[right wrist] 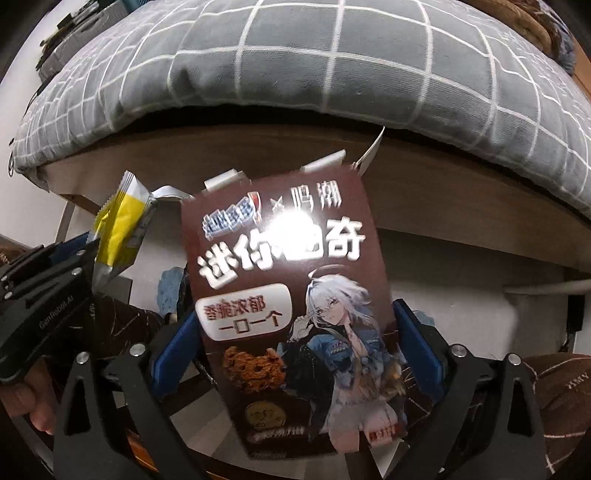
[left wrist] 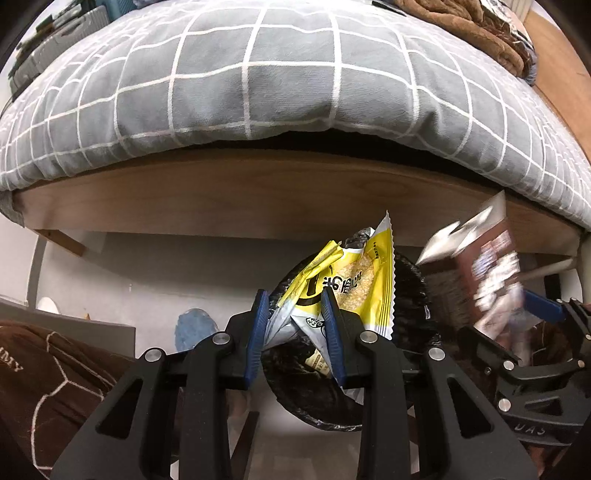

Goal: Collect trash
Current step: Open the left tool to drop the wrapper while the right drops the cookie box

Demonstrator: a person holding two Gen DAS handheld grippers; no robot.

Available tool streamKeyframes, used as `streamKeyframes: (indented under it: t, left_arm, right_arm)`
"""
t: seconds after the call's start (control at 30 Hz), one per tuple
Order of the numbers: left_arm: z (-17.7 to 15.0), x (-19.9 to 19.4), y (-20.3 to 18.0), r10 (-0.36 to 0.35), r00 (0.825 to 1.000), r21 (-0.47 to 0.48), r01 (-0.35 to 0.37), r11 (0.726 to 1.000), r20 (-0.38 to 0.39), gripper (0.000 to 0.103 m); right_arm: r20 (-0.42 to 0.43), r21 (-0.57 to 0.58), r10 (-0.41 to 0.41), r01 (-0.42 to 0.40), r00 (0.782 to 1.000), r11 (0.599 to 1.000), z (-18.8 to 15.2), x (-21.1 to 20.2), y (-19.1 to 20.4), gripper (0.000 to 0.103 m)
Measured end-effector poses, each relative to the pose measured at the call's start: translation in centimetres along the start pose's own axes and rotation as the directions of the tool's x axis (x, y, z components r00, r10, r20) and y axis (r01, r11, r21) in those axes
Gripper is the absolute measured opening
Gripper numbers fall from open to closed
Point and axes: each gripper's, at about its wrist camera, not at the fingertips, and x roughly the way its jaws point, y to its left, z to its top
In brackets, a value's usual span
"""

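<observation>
My left gripper [left wrist: 295,321] is shut on a crumpled yellow snack wrapper [left wrist: 354,280] and holds it above a round bin lined with a black bag [left wrist: 413,354]. The wrapper also shows at the left of the right wrist view [right wrist: 122,225]. My right gripper [right wrist: 295,343] is shut on a brown cookie box [right wrist: 288,314] with white lettering and an anime figure. The box stands upright between the blue pads and hides what lies under it. In the left wrist view the box [left wrist: 487,280] is blurred at the right, beside the bin.
A bed with a grey checked duvet [left wrist: 277,74] on a wooden frame [left wrist: 258,195] fills the background. A brown blanket [left wrist: 472,29] lies on it. A blue slipper [left wrist: 195,328] is on the white floor. Brown patterned cloth [left wrist: 55,376] is at lower left.
</observation>
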Motion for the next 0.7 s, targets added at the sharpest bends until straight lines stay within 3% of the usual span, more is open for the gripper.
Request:
streamKeyframes:
  t: [0.27,0.7]
  left_arm:
    - [0.0,0.5,-0.6,-0.001,1.000,0.013,0.001,1.000,-0.004,0.029]
    - [-0.4,1.7,-3.4,-0.067,0.997,0.049,0.069,0.996,-0.047,0.029]
  right_arm:
    - [0.024,0.031,-0.013,0.012,1.000,0.999,-0.1,-0.6,-1.4,0.095]
    - [0.056,0.095,-0.084,0.079,0.995,0.992,0.1,-2.3,-5.5,0.095]
